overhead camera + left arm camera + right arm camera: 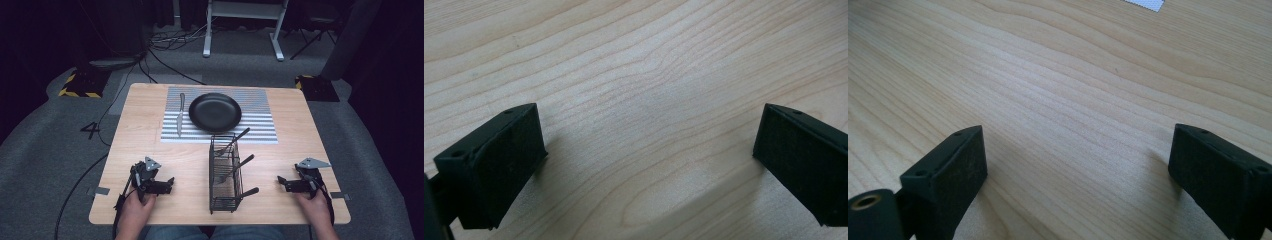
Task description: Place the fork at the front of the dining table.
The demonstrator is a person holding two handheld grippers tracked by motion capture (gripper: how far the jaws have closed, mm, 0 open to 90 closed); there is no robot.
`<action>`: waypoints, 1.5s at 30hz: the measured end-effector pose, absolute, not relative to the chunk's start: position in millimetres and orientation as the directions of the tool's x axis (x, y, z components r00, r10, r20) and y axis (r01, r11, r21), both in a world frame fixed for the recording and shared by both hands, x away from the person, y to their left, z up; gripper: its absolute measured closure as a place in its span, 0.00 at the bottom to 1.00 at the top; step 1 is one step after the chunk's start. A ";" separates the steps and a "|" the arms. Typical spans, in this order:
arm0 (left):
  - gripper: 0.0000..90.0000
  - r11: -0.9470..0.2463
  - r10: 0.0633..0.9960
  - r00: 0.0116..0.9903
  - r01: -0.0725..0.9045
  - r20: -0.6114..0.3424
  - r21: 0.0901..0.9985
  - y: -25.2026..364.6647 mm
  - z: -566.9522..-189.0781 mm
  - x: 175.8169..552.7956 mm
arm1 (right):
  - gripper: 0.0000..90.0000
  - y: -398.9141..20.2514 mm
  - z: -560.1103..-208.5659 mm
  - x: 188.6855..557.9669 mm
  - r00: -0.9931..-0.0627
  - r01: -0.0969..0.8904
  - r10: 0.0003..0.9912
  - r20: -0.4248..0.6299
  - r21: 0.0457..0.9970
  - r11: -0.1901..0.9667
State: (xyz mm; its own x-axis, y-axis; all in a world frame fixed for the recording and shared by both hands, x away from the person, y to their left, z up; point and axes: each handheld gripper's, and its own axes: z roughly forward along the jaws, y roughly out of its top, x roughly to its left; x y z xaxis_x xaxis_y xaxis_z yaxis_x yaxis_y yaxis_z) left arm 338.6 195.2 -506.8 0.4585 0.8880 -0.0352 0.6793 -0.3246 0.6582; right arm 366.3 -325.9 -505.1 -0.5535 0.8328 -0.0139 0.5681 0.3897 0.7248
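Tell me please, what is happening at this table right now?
A person sits at a wooden table with a left gripper and a right gripper, both resting low near the front edge, jaws open and empty. Between them stands a black wire caddy holding a few utensils with dark handles. Farther back, a black plate lies on a striped placemat, with a knife to its left. Nothing is being held at this moment.

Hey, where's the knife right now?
In the high view, the knife lies on the striped placemat, just left of the black plate.
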 end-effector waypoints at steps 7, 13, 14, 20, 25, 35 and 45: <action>0.00 -0.325 0.888 0.459 0.679 -0.035 0.658 195.1 -506.9 338.6 | 0.10 -325.9 -505.1 366.1 -0.555 0.567 0.832 -0.014 0.726 0.390; 0.00 -0.325 0.888 0.459 0.679 -0.035 0.658 195.1 -506.8 338.7 | 0.12 -325.9 -504.9 365.5 -0.562 0.563 0.827 -0.011 0.728 0.392; 0.00 -0.324 0.888 0.458 0.679 -0.035 0.658 195.1 -506.8 338.7 | 0.13 -325.9 -504.9 365.4 -0.562 0.562 0.827 -0.011 0.728 0.392; 0.00 -0.323 0.889 0.457 0.679 -0.035 0.660 195.0 -506.9 338.7 | 0.41 -325.7 -502.2 356.9 -0.576 0.543 0.817 -0.001 0.747 0.383; 0.00 -0.324 0.888 0.458 0.679 -0.036 0.658 195.1 -506.8 338.7 | 0.42 -317.5 -483.3 348.8 -0.603 0.520 0.798 0.016 0.766 0.377; 0.00 -0.325 0.888 0.458 0.678 -0.034 0.659 195.1 -506.9 338.7 | 0.42 -308.5 -444.0 325.3 -0.664 0.465 0.746 0.049 0.808 0.361; 0.00 -0.324 0.888 0.458 0.679 -0.035 0.658 195.1 -506.8 338.7 | 0.44 -285.6 -407.4 300.7 -0.760 0.391 0.648 0.046 0.829 0.400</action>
State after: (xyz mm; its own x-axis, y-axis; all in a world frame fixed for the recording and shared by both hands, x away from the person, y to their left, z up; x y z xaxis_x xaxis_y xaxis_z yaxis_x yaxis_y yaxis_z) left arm 338.7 195.1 -506.8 0.4580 0.8883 -0.0353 0.6793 -0.3241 0.6584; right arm 300.7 -285.6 -407.4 -0.7602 0.6481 0.0462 0.3913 0.3999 0.8289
